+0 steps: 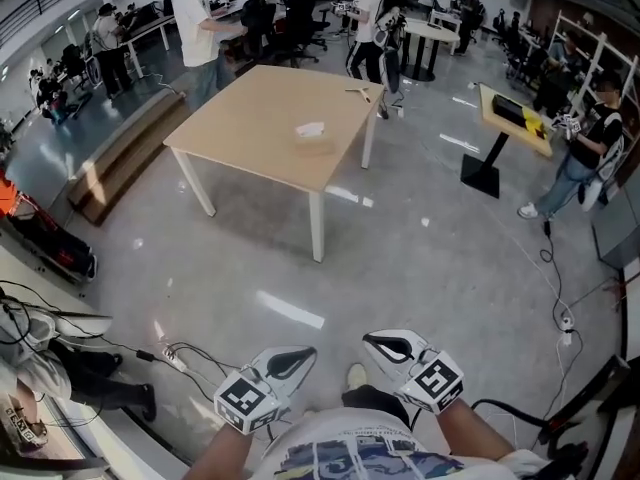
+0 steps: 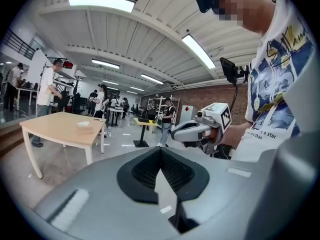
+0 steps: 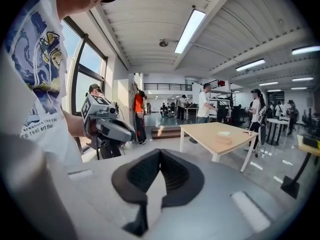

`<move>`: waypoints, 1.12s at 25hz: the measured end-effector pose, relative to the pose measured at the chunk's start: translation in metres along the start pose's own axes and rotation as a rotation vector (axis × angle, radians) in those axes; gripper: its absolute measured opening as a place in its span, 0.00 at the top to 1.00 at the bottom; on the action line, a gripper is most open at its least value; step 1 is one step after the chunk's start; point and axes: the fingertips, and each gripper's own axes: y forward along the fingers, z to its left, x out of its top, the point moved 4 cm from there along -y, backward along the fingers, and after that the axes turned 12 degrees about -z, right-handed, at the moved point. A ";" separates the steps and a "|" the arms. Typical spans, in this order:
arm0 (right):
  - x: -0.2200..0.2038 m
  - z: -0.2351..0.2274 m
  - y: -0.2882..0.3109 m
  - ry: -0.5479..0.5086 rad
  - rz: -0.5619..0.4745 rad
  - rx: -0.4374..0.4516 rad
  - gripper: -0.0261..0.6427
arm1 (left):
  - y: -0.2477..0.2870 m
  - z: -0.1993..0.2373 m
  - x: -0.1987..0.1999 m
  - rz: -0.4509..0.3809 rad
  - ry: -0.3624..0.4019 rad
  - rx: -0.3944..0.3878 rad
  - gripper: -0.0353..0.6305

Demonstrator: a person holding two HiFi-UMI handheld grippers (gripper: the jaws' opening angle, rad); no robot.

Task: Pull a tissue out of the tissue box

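The left gripper (image 1: 290, 361) and the right gripper (image 1: 388, 348) are both closed and hold nothing. In each gripper view the two dark jaws meet along one line with no thing between them. In the head view both are held low and close to the person's body, above the grey floor (image 1: 420, 258).

The pale wooden table (image 1: 250, 133) stands well apart from them, across open floor. I judge that the step in hand is only the approach, because neither gripper is near the table. To do it well, the person should first come beside the table and only then open the jaws. One gripper can steady the box while the other pinches the tissue near its top and draws it straight up. The box looks light, so it may rise together with the tissue.

The tissue box (image 1: 314, 146) lies on the tabletop, towards the right edge. A white tissue (image 1: 311, 128) stands out of its top. How many more are inside cannot be seen.
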 end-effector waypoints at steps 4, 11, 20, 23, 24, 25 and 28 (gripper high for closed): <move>0.004 -0.048 0.002 -0.002 -0.004 0.026 0.96 | 0.044 0.016 0.013 0.006 0.013 0.016 0.94; -0.002 -0.127 0.002 -0.004 -0.020 0.057 0.96 | 0.121 0.042 0.024 -0.002 0.028 0.051 0.94; -0.016 -0.181 0.023 0.029 -0.008 0.098 0.96 | 0.161 0.074 0.030 0.001 -0.006 0.114 0.94; -0.014 -0.194 0.043 0.025 -0.006 0.108 0.96 | 0.166 0.095 0.029 0.004 -0.010 0.121 0.94; -0.013 -0.198 0.049 0.024 -0.003 0.109 0.96 | 0.167 0.104 0.028 0.004 -0.015 0.121 0.94; -0.013 -0.202 0.056 0.023 0.002 0.107 0.96 | 0.169 0.112 0.027 0.001 -0.022 0.121 0.94; -0.009 -0.218 0.077 0.015 0.015 0.093 0.96 | 0.178 0.141 0.028 -0.012 -0.027 0.100 0.94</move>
